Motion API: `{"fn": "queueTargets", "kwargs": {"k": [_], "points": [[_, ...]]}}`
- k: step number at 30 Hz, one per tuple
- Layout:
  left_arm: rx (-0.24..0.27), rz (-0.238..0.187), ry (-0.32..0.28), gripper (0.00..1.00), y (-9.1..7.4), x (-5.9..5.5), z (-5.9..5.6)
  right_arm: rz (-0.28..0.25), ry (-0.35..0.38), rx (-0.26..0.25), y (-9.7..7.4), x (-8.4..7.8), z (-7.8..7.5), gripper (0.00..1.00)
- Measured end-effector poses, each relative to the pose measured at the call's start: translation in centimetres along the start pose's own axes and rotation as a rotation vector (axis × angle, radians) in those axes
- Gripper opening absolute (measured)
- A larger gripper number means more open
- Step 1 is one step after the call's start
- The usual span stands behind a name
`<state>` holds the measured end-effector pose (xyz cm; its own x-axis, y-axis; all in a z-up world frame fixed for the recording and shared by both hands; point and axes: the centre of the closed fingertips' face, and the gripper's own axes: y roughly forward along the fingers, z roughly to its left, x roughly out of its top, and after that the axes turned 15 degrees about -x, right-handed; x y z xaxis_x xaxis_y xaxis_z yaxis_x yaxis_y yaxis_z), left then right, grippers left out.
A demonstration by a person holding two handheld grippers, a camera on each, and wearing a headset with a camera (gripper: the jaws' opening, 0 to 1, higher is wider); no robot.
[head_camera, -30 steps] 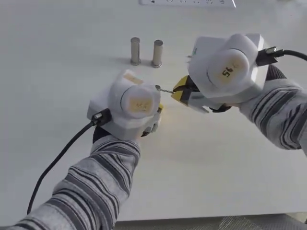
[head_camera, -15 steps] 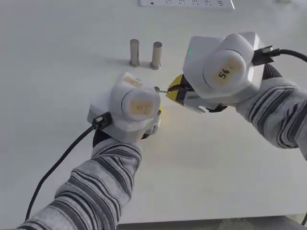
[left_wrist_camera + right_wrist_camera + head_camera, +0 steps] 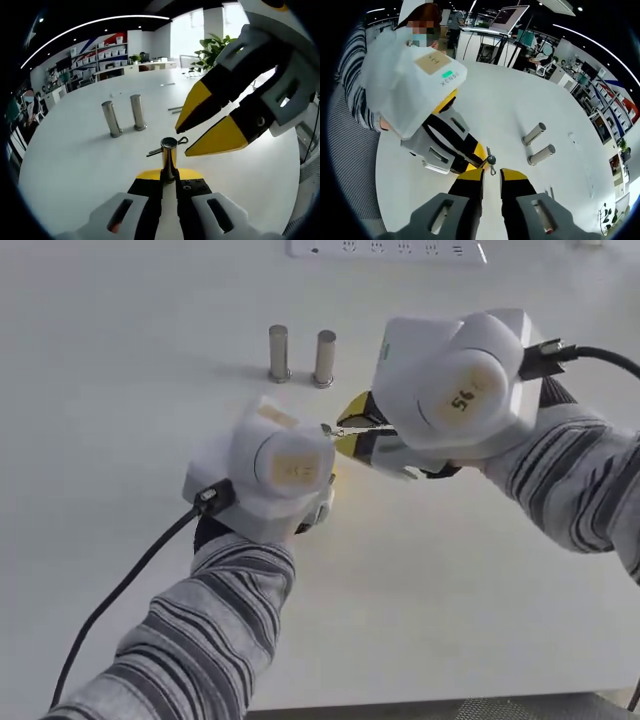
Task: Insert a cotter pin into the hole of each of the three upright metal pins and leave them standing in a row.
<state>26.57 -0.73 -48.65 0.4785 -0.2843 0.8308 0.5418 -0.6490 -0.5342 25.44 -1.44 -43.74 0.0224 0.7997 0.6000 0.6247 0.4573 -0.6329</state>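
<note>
Cotter pin thru gripped metal pin

On the table, a white power strip lies far back; a potted plant stands beyond.

Two pins abreast (on table)

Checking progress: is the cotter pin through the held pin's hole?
In: cotter pin crosses the metal pin near its top, loop one side, legs the other.
</note>
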Motion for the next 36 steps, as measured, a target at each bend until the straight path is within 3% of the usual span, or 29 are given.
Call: {"fn": "queueTargets", "kwargs": {"k": [8, 27, 30, 32, 33, 36], "points": [[0.006, -0.002, -0.003, 0.05, 0.0, 0.0, 0.1, 0.017, 0.066, -0.009, -0.4, -0.6, -0.6, 0.00], [0.006, -0.003, -0.006, 0.05, 0.0, 0.0, 0.2, 0.011, 0.090, 0.002, 0.1, 0.0, -0.2, 0.00], [0.003, -0.002, 0.000, 0.05, 0.1, 0.0, 0.1, 0.070, 0.154, -0.051, 0.0, -1.0, -1.0, 0.00], [0.001, -0.002, -0.002, 0.05, 0.1, 0.0, 0.1, 0.067, 0.209, -0.066, 0.0, -1.2, -1.3, 0.02], [0.000, -0.002, -0.001, 0.05, 0.1, 0.0, 0.1, 0.069, 0.274, -0.084, -0.1, -1.5, -1.6, 0.04], [-0.005, 0.001, 0.010, 0.05, 0.1, 0.0, 0.1, 0.071, 0.321, -0.099, -0.2, -2.3, -2.3, 0.11]]}}
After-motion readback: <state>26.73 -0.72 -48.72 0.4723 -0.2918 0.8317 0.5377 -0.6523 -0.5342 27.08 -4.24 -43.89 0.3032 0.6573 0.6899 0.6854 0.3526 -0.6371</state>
